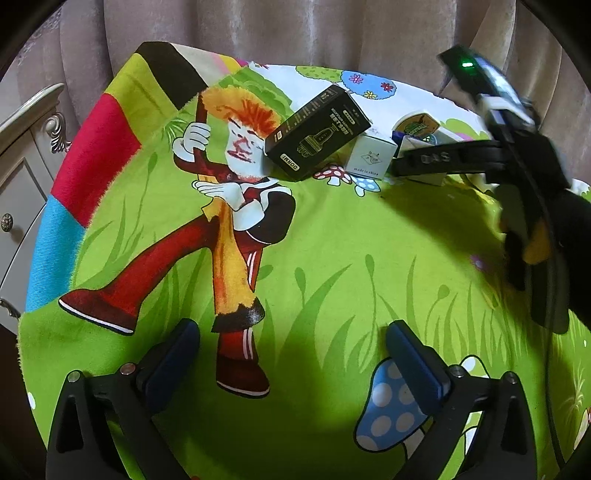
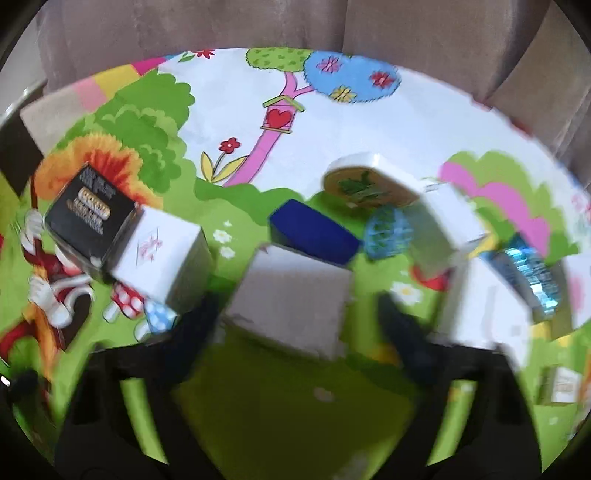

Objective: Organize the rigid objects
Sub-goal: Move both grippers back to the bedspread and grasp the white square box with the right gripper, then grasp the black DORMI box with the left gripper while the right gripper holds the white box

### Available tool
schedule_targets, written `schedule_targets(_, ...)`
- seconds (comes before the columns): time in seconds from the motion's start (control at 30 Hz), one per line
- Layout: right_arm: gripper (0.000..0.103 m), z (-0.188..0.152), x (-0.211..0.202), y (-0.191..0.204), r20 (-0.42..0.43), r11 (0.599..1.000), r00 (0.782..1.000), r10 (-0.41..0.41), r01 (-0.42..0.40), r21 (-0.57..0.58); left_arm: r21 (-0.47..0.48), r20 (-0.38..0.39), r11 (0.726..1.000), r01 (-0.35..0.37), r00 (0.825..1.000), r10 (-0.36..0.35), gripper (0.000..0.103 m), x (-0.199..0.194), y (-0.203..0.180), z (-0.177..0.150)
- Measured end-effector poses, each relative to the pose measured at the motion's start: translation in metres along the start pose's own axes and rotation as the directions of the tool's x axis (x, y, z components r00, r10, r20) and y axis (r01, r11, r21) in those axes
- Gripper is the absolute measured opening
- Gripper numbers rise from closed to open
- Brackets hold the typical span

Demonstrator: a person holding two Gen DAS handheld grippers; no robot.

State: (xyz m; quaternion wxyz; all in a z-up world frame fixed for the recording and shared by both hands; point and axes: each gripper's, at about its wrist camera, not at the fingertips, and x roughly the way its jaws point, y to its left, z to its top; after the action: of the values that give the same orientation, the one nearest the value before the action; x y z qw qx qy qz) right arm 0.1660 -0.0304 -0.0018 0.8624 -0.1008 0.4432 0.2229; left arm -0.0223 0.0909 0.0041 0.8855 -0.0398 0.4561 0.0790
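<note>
A round worktop (image 1: 332, 240) fills both views, draped in a bright cartoon-print cloth (image 1: 369, 258) of green grass, spotted mushrooms, a red-booted figure and, at twelve o'clock, a pink tree on white. Behind it hang beige pleated curtains (image 1: 295, 29). At nine o'clock in the left wrist view stands a pale carved cabinet (image 1: 22, 155) with a round knob.

In the left wrist view, the left tool (image 1: 291, 350) sits at six o'clock, its blue-padded jaws spread wide over bare cloth with nothing between them. Around one o'clock lies a black rectangular cardboard box (image 1: 317, 133), tilted, leaning on a small white cardboard cube (image 1: 373, 157) just to its right. At two to three o'clock the right tool's black body reaches in, a green light on its top.

The right wrist view is blurred. At nine o'clock the same black box (image 2: 88, 218) touches the white cube (image 2: 162, 258). In the centre a larger white rectangular cardboard box (image 2: 291, 299) lies between the right tool's (image 2: 295, 328) jaws; whether the pads press it I cannot tell. Beyond, at one o'clock, a dark blue box (image 2: 314, 232), a white oval tin with a yellow-green lid (image 2: 365, 181), a blue mesh ball (image 2: 388, 236) and further white cartons (image 2: 447, 225) crowd together; their contents are hidden.
</note>
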Motion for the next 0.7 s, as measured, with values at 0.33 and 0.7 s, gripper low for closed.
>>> schedule_targets(0.33, 0.056, -0.128, -0.099, -0.029, 0.023, 0.998, 0.999, 0.023, -0.022, -0.058, 0.083, -0.041, 0.997, -0.005, 0.999, 0.009, 0.103, 0.008, -0.005, 0.021)
schedule_targets(0.7, 0.057, -0.157, -0.116, -0.040, 0.061, 1.000, 0.998, -0.005, 0.006, -0.019, 0.469, 0.131, 0.861, -0.196, 0.980, 0.151, 0.102, 0.059, -0.037, 0.121)
